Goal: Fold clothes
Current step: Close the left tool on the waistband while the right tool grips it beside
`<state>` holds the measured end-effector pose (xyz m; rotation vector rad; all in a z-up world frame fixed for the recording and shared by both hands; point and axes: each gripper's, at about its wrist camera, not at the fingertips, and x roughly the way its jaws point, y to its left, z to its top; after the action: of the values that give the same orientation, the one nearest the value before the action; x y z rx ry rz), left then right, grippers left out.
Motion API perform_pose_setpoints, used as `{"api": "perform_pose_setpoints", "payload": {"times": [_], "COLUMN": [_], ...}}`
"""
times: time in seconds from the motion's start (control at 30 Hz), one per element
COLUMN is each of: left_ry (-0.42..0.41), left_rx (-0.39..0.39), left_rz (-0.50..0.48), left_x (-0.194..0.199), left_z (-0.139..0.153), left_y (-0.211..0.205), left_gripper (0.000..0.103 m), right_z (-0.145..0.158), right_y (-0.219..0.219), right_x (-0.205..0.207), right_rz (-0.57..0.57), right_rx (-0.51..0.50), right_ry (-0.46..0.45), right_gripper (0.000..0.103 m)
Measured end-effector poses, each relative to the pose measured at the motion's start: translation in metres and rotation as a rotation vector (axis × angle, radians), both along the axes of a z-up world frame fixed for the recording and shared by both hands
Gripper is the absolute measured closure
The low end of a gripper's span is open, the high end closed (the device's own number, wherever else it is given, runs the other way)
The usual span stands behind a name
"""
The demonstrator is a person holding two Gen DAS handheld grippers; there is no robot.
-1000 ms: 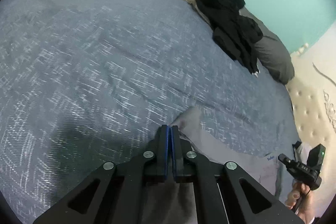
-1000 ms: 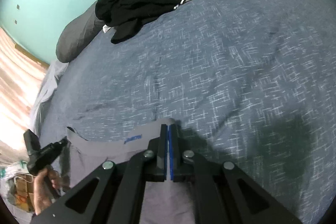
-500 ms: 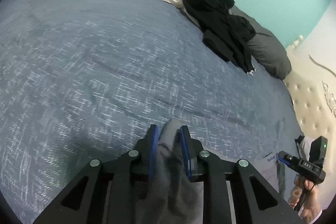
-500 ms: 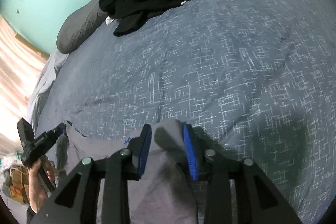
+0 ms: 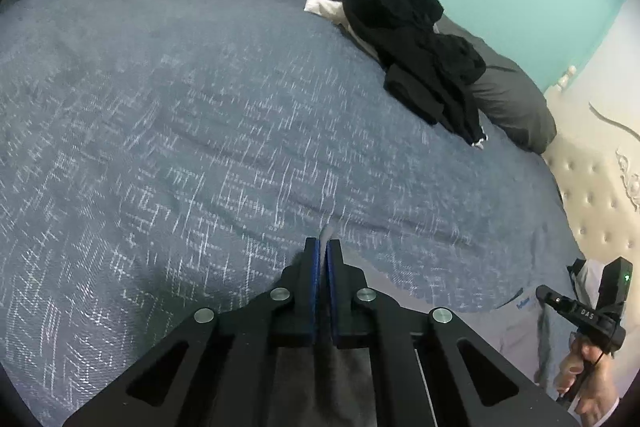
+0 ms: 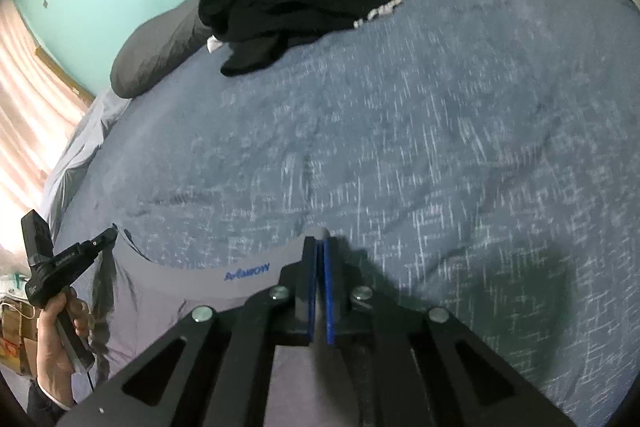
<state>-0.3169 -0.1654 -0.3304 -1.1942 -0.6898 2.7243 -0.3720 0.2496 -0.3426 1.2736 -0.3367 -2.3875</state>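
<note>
Fabric of smooth grey garment pinched in both just-closed hand-held grippers.

The grey garment runs off the bottom edge in both views, its lower part hidden under the gripper frames; its blue lettering is unreadable (blurred), and the black clothes pile is too tangled to separate into pieces
</note>
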Motion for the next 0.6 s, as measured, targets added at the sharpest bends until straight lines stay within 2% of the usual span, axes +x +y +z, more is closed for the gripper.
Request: {"api": "perform_pose_setpoints", "payload": {"times": [0.3,0.6], "left_ry": [-0.019,-0.067], "left_rx": [0.002,-0.035], "left_rz": [-0.001,-0.034], "left_x": [-0.010,-0.029], "left_z": [-0.001,-0.007], "left_y": [-0.002,0.005], "left_gripper": [0.099,0.099], "right_z": [0.009,-0.011], "right_y": [-0.001,-0.011], "right_x": [-0.017,-0.030], "right_rz": [-0.027,-0.034], "right_rx": [-0.002,0.029], "right_ry": [0.031,-0.027], "right_gripper": [0.101,0.101]}}
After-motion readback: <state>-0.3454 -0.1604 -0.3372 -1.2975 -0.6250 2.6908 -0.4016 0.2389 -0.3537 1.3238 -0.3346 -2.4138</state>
